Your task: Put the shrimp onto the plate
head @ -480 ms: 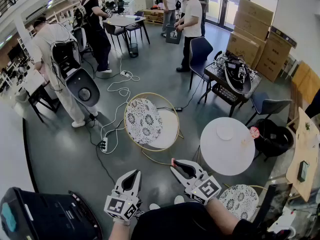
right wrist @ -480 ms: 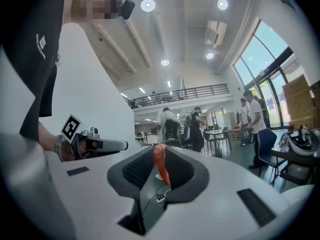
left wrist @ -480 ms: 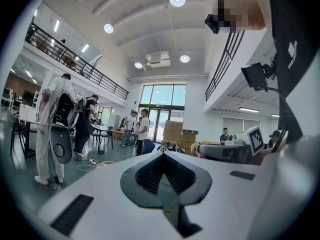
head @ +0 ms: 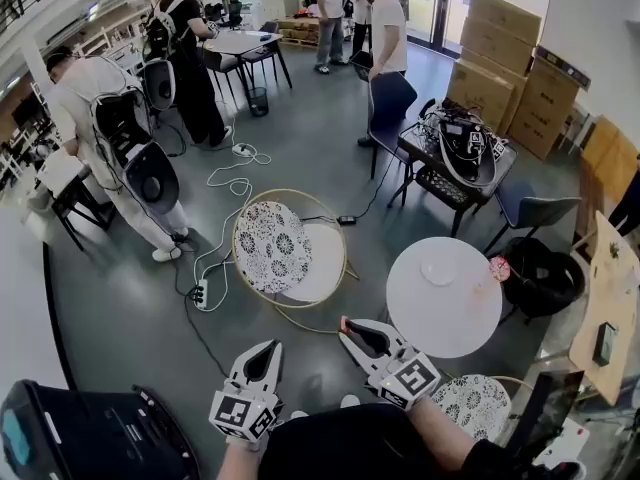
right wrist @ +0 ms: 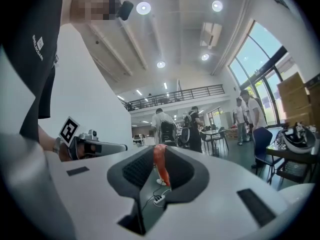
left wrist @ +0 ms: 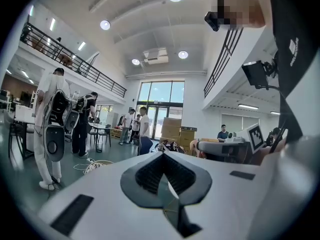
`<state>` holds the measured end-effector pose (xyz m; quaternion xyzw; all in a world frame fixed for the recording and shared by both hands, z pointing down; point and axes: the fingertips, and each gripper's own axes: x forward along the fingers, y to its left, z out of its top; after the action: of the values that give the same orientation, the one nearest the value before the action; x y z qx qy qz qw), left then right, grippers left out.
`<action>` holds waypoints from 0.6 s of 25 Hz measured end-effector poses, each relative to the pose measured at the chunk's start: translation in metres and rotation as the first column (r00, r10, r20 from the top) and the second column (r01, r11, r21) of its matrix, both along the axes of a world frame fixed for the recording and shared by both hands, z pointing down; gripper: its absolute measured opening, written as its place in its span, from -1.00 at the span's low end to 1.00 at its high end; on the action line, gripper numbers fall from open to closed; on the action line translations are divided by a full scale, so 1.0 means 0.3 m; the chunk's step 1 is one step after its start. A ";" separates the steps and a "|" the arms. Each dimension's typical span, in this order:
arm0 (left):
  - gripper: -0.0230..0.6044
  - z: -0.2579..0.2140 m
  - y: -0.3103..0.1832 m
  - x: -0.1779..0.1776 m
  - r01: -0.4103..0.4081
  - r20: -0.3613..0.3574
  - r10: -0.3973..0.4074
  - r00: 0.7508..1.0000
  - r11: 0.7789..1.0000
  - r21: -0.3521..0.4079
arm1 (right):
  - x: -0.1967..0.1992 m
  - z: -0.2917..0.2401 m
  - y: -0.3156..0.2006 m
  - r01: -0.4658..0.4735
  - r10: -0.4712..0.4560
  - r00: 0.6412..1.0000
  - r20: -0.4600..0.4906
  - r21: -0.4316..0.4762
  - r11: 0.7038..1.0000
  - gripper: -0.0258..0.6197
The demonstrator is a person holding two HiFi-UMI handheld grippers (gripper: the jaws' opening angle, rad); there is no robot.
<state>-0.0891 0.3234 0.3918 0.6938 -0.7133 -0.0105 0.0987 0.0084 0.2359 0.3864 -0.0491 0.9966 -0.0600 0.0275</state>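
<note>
Your right gripper (right wrist: 158, 160) pinches the slim orange shrimp (right wrist: 160, 166) upright between its jaws. In the head view it is held low in front of you, left of the round white bench (head: 445, 320). The small white plate (head: 438, 271) sits on that bench, apart from the shrimp. Your left gripper (left wrist: 163, 160) has its jaws pressed together, with nothing between them.
</note>
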 end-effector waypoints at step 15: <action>-0.91 0.065 -0.167 0.073 0.001 -0.008 -0.001 1.000 1.000 -0.020 | 0.053 0.067 -0.146 0.019 -0.020 1.000 -0.019 -0.025 0.999 -0.68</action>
<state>-0.0671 0.2734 0.4114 0.6924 -0.7133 -0.0062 0.1086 0.0243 0.1921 0.4065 -0.0402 0.9964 -0.0722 0.0166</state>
